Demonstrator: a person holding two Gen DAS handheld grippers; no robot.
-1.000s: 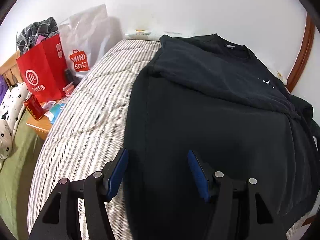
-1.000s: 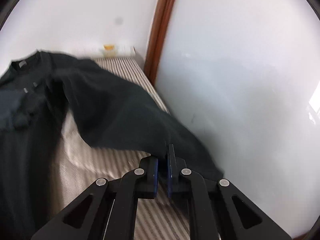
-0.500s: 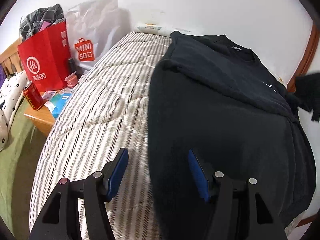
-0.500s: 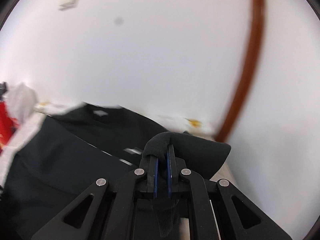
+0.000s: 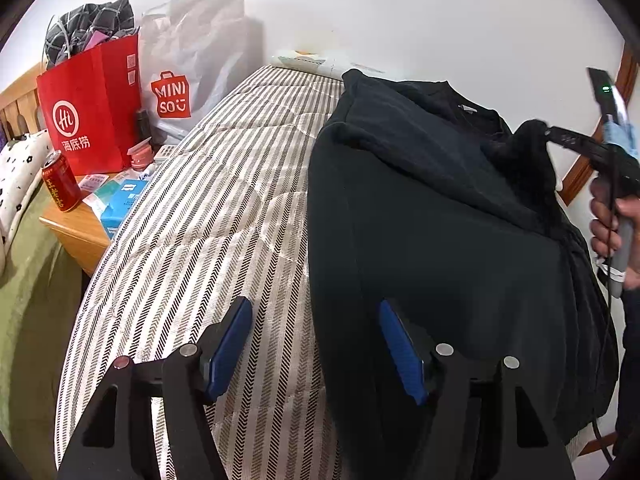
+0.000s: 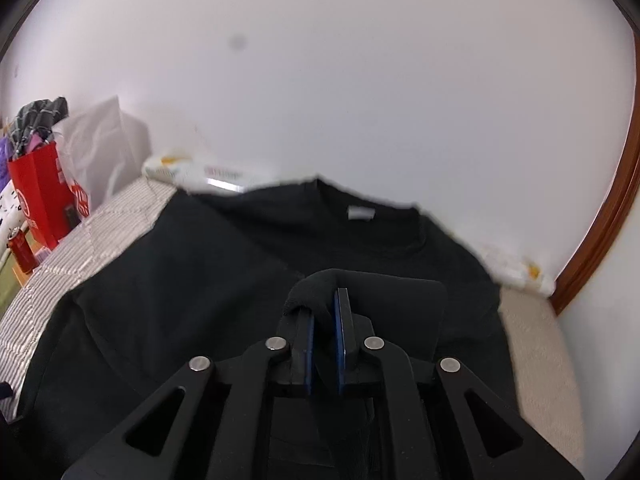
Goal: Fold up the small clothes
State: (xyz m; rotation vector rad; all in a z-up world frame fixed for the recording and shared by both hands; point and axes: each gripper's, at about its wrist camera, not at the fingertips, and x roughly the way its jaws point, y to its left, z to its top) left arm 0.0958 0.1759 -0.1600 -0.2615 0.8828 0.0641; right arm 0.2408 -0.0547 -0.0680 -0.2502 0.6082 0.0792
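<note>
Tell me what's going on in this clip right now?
A person with a handheld gripper in each hand is folding a black sweatshirt laid on a striped mattress. The right gripper is shut on the sweatshirt's sleeve and holds it lifted over the body of the garment, below the collar. The left gripper hangs open above the sweatshirt's near left edge, holding nothing. Shopping bags sit on a bedside table at the far left.

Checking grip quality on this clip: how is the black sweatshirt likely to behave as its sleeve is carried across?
Probably floppy: the sleeve droops over the right gripper, whose blue pads pinch it. Likely fairly heavy for cloth: the sweatshirt looks thick and lies in soft folds on the bed. It may drag rather than slide, as the striped cover looks textured.
</note>
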